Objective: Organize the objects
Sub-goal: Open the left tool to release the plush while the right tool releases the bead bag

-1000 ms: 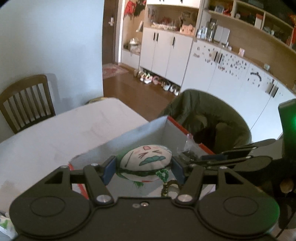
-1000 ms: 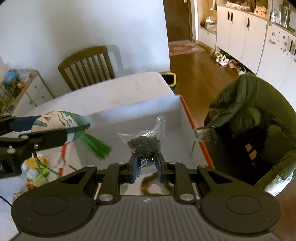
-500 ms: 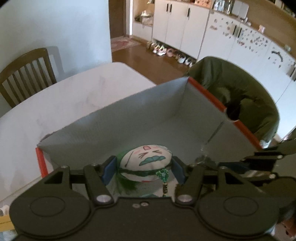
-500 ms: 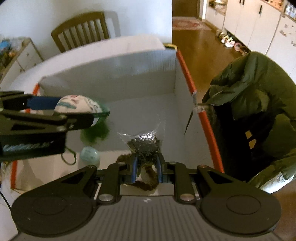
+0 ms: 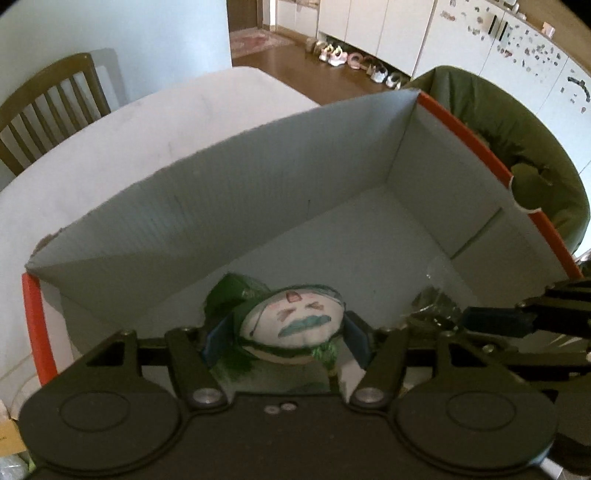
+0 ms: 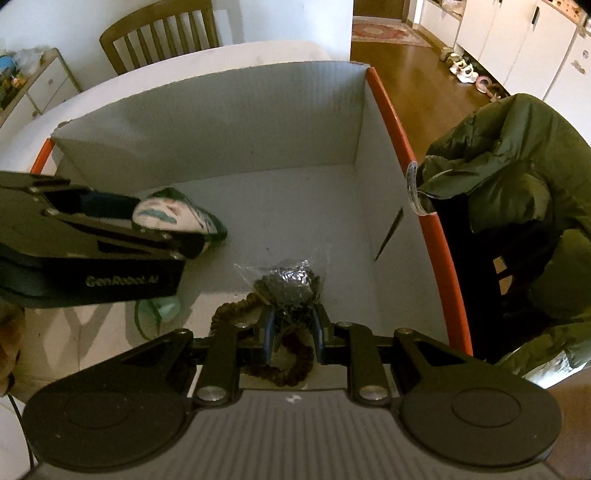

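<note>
- Box [image 6: 207,122]: open-topped, grey corrugated walls, orange rim; stands on the white tabletop [image 5: 147,122]. Both grippers reach down inside it.
- Sachet [image 5: 293,323]: small stuffed pouch, white face drawn on it, green cloth and tassel. Held above the box floor toward the left wall. Judged light, soft and squashy; best taken across its plump middle, as now.
- Left gripper [image 5: 284,336]: jaws set fairly wide, closed on the sachet from both sides.
- Bag [image 6: 290,284]: clear crinkly plastic holding dark small pieces. Sits low in the box near the front; whether it touches the floor cannot be told. Judged light, limp and slippery; contents may shift, so a pinch at the gathered neck suits it.
- Right gripper [image 6: 291,332]: jaws drawn narrow, pinching the bag at its lower end.
- Bead loop [image 6: 291,369]: brown, lying on the box floor under the right gripper.
- Green ornament [image 6: 162,306]: pale, corded, on the floor below the left gripper.
- Room: wooden chair [image 6: 162,33] beyond the tabletop, green jacket [image 6: 517,192] draped on a seat at right, wood floor, white cabinets [image 5: 406,33], shoes in a row.
</note>
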